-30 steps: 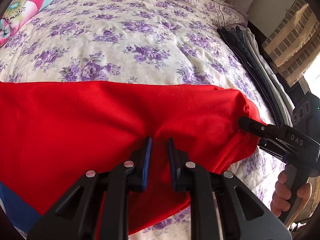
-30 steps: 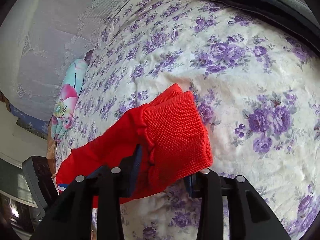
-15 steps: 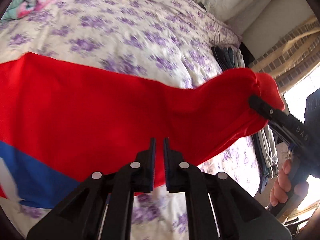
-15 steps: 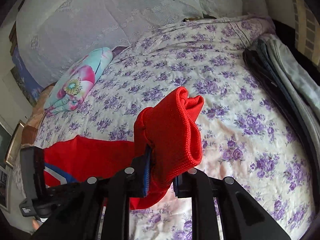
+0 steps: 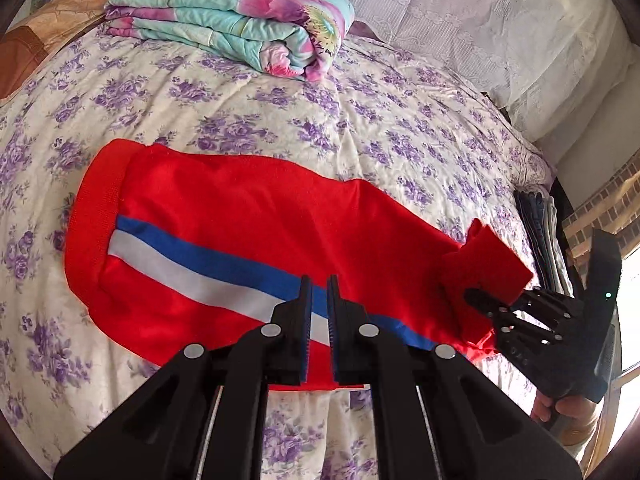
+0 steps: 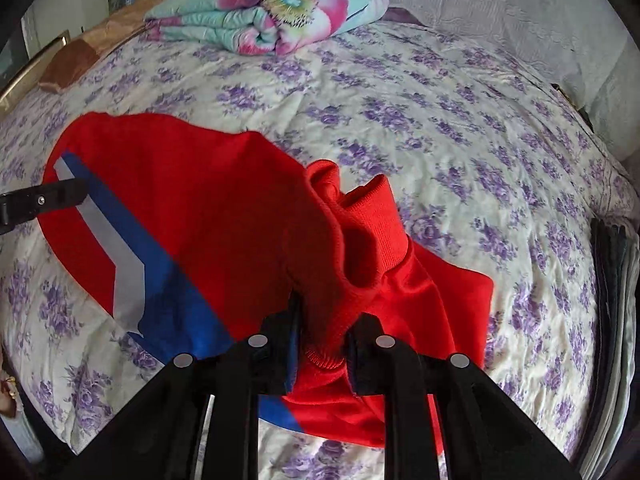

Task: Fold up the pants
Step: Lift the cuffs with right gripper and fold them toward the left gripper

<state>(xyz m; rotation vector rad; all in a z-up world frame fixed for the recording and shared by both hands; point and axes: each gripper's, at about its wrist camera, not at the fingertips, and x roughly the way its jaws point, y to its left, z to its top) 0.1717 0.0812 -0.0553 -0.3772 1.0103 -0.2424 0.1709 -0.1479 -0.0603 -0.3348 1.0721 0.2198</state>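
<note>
Red pants point(image 5: 248, 232) with a blue and white side stripe lie across the flowered bedspread point(image 5: 280, 128); they also show in the right wrist view point(image 6: 208, 216). My left gripper point(image 5: 318, 300) is nearly shut on the near edge of the pants at the stripe. My right gripper point(image 6: 322, 332) is shut on the ribbed red cuff point(image 6: 372, 216), held bunched above the bed. From the left wrist view the right gripper point(image 5: 492, 304) holds that cuff point(image 5: 484, 264) at the right end of the pants.
A folded floral quilt point(image 5: 240, 20) lies at the head of the bed, also in the right wrist view point(image 6: 276, 12). A stack of folded dark and grey clothes point(image 6: 612, 280) sits at the bed's right edge. Lace-covered pillows point(image 5: 480, 12) stand behind.
Both grippers have risen and pulled back, lifting the pants. The right gripper has carried the cuff leftward over the leg. The striped side and waistband have come into view.
</note>
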